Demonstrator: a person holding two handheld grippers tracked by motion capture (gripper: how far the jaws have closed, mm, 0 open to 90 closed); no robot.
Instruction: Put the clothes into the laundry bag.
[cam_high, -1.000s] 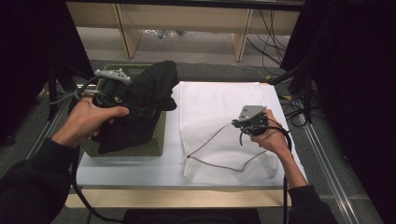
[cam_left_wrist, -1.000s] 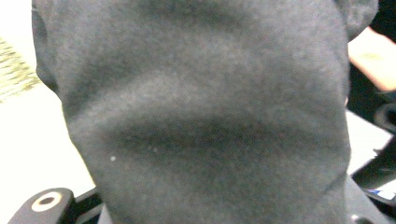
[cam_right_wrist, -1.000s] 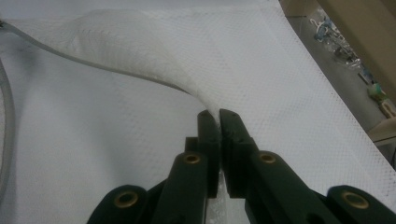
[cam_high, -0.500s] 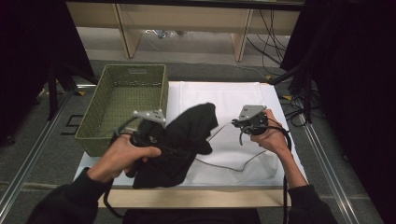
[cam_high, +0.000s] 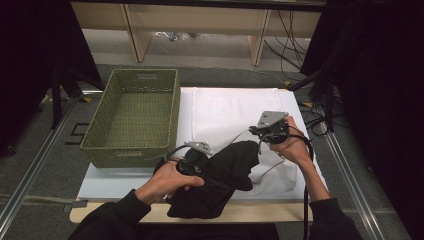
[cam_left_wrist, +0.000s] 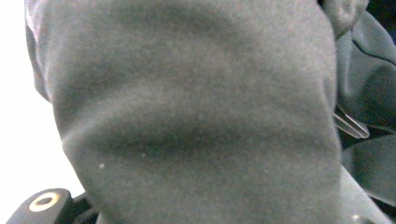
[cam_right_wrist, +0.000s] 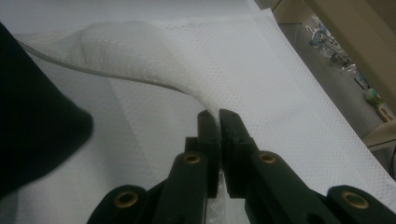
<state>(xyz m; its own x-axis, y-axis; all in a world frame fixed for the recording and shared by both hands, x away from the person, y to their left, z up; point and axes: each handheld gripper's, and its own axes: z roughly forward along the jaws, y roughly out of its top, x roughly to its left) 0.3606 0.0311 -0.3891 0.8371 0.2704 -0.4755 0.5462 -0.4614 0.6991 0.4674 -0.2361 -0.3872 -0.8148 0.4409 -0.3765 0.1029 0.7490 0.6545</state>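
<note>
While R gripper (cam_high: 256, 131) pinches white cloth (cam_high: 230, 107), black garment (cam_high: 220, 177) left basket (cam_high: 131, 117).

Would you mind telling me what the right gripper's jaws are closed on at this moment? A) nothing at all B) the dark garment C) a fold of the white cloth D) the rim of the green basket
C: in the right gripper view, the right gripper has its jaws pinched on a raised fold of the white cloth, lifting it off the table, while the dark garment lies at the left gripper.

A recording lab is being shown: black curtains (cam_high: 370, 75), loose cables (cam_high: 285, 35) and floor rails (cam_high: 35, 165) are surrounding the desk (cam_high: 120, 177).
</note>
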